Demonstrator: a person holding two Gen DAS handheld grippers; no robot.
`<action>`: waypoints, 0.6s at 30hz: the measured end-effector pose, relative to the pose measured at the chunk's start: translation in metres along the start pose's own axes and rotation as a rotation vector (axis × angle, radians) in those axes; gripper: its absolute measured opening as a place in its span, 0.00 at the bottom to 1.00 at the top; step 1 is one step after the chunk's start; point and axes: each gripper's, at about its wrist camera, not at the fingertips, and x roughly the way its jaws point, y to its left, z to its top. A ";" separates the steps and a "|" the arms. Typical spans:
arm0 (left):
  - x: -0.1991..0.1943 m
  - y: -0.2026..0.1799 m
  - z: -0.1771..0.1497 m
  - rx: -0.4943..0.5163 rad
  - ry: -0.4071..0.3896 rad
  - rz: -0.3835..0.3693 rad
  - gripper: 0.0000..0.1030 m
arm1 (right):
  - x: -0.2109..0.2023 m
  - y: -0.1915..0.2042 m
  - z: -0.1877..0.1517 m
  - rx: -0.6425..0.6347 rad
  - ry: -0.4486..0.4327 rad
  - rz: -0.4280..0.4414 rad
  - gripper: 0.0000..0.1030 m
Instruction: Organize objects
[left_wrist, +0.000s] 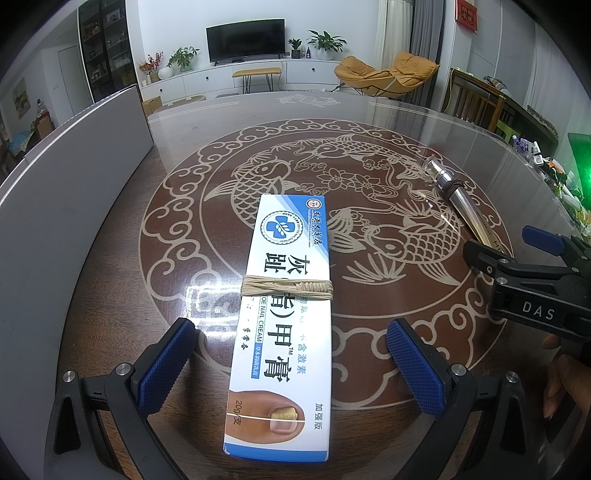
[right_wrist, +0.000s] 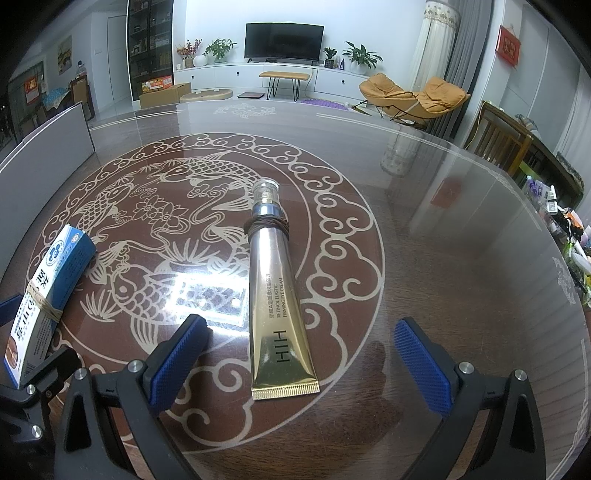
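Note:
A white and blue nail cream box (left_wrist: 282, 325) with beige cord wound round its middle lies flat on the table. My left gripper (left_wrist: 291, 365) is open, its blue pads on either side of the box's near half without touching it. A gold eye cream tube (right_wrist: 275, 295) with a clear cap and a brown cord round its neck lies pointing away. My right gripper (right_wrist: 310, 365) is open, with the tube's crimped end between its pads. The box (right_wrist: 40, 295) shows at the left in the right wrist view, the tube (left_wrist: 458, 199) at the right in the left wrist view.
The round table (left_wrist: 369, 110) has a glass top over a carp pattern. A grey board (left_wrist: 74, 177) stands along its left edge. Small clutter (right_wrist: 569, 229) sits at the far right. A hand (left_wrist: 561, 384) holds the right gripper's body (left_wrist: 532, 284).

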 end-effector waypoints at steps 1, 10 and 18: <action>0.000 0.000 0.000 0.000 0.000 0.000 1.00 | 0.001 -0.001 0.001 0.001 0.000 0.001 0.98; -0.001 0.001 -0.001 0.001 0.000 -0.001 1.00 | 0.000 -0.001 0.000 0.000 0.001 0.000 0.99; -0.001 0.001 -0.001 0.001 0.000 -0.001 1.00 | 0.002 0.002 0.000 -0.001 0.001 -0.010 1.00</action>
